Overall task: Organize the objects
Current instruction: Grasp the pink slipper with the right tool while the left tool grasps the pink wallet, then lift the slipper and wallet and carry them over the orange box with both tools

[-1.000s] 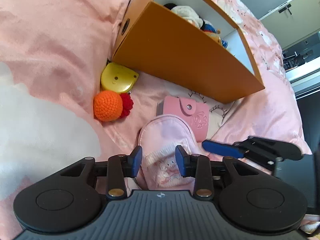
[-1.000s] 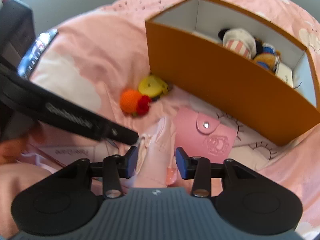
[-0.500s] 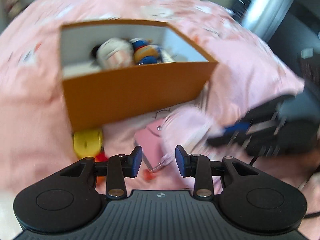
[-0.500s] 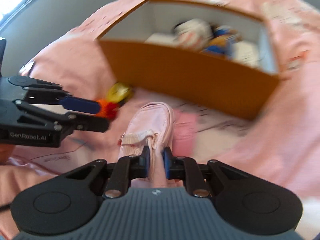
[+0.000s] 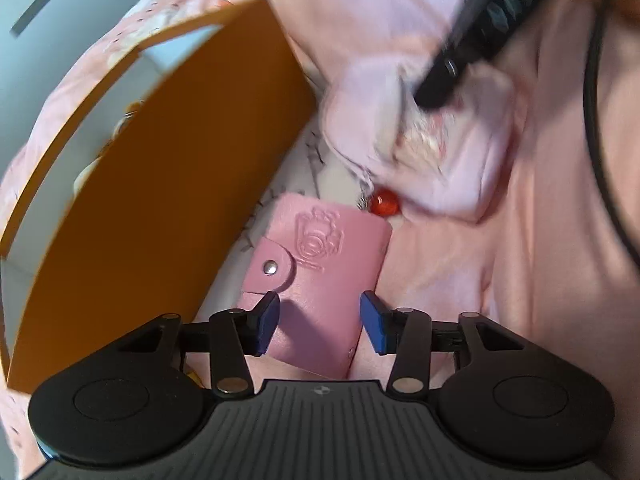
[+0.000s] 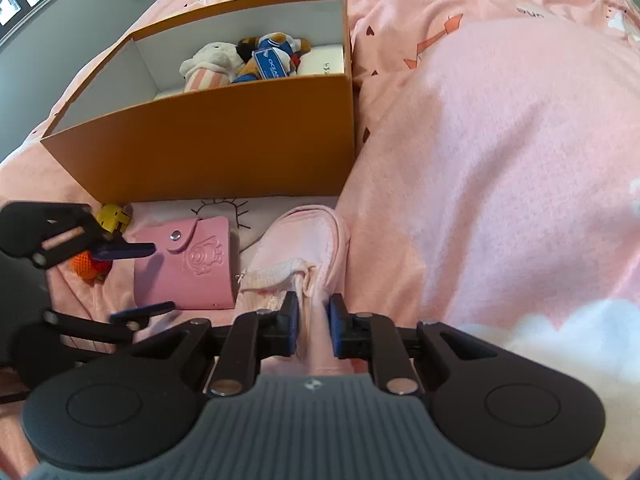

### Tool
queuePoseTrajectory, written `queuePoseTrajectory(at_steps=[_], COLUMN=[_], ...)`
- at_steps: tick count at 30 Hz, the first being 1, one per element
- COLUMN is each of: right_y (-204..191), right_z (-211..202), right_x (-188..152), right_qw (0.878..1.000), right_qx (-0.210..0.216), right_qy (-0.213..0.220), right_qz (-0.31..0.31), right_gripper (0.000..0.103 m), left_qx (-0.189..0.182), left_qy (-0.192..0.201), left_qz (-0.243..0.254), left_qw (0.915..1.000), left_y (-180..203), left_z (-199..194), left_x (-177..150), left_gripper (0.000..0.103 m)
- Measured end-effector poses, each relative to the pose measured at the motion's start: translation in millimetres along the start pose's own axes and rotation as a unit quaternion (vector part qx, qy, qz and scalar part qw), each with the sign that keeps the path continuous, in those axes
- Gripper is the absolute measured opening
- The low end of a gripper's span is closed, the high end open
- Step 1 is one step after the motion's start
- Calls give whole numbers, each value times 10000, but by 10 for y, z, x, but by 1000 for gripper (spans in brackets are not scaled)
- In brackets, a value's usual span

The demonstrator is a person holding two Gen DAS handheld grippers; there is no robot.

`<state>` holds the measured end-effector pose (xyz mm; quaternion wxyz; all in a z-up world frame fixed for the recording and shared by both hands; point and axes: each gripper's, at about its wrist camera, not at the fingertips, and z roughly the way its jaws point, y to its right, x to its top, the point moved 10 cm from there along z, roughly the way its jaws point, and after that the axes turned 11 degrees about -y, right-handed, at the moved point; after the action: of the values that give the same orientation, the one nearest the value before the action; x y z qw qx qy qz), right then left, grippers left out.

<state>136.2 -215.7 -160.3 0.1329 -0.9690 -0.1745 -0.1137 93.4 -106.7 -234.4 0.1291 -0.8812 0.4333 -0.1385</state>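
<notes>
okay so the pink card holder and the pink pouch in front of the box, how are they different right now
The card holder lies flat on the bedding, free between the open left gripper's fingers; the pouch is pinched by the shut right gripper. The card holder is stiff, embossed, with a snap tab; the pouch is soft, crumpled fabric with a zipper. Both are pink and outside the box.

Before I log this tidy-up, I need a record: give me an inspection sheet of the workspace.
Surface: pink bedspread, rumpled.
Job's things: orange box holding plush toys; pink wallet and pink pouch outside it.
Clutter: yellow toy, orange crochet ball beside the box.
Grippers: left gripper open, jaws just opening astride the wallet; right gripper shut on the pouch.
Cables: black cable.
Surroundings: grey wall.
</notes>
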Motion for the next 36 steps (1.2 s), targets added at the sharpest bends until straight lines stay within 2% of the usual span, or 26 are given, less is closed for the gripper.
queuePoseTrajectory(at_steps=[2, 6, 10, 12, 14, 15, 17, 21, 23, 24, 26, 29, 33, 36], right_y=[39, 85, 106, 125, 145, 147, 148, 126, 112, 102, 74, 23, -63, -139], right_z=[12, 64, 105, 93, 62, 56, 40, 18, -22, -44, -101, -234, -471, -731], right_x=[0, -7, -9, -33, -64, -71, -88, -60, -51, -45, -31, -1, 44, 98], right_qw=[9999, 9996, 9992, 9990, 9989, 9990, 9991, 9991, 9991, 9991, 9992, 9989, 9976, 9951], right_qx=[89, 229, 324, 363, 378, 372, 350, 383, 396, 391, 379, 419, 539, 716], right_qy=[-20, -60, -83, -91, -89, -89, -87, -48, -13, 11, 74, 221, 414, 623], right_qz=[75, 173, 204, 247, 253, 243, 212, 186, 163, 147, 87, -13, -140, -260], right_gripper=[18, 19, 20, 20, 20, 20, 19, 18, 17, 17, 16, 15, 14, 14], left_qx=[199, 627, 877, 864, 931, 886, 788, 505, 201, -3, -488, -1163, -1573, -2004], left_qy=[-55, -313, -397, -378, -314, -265, -93, 242, 382, 435, 591, 788, 1035, 1417], left_qz=[106, 460, 613, 542, 405, 331, 139, -580, -1163, -1480, -2166, -3058, -3819, -4251], left_qw=[9997, 9965, 9935, 9941, 9943, 9952, 9968, 9967, 9923, 9880, 9732, 9417, 9048, 8712], left_y=[39, 121, 163, 156, 116, 101, 61, -118, -253, -301, -453, -582, -881, -1066], left_z=[56, 183, 293, 288, 238, 204, 110, -126, -254, -332, -466, -612, -868, -1158], left_x=[2, -9, 2, 2, -6, -13, -20, -39, -69, -52, -110, -231, -300, -375], left_gripper=[66, 70, 74, 69, 55, 53, 44, 31, 26, 25, 20, 19, 19, 19])
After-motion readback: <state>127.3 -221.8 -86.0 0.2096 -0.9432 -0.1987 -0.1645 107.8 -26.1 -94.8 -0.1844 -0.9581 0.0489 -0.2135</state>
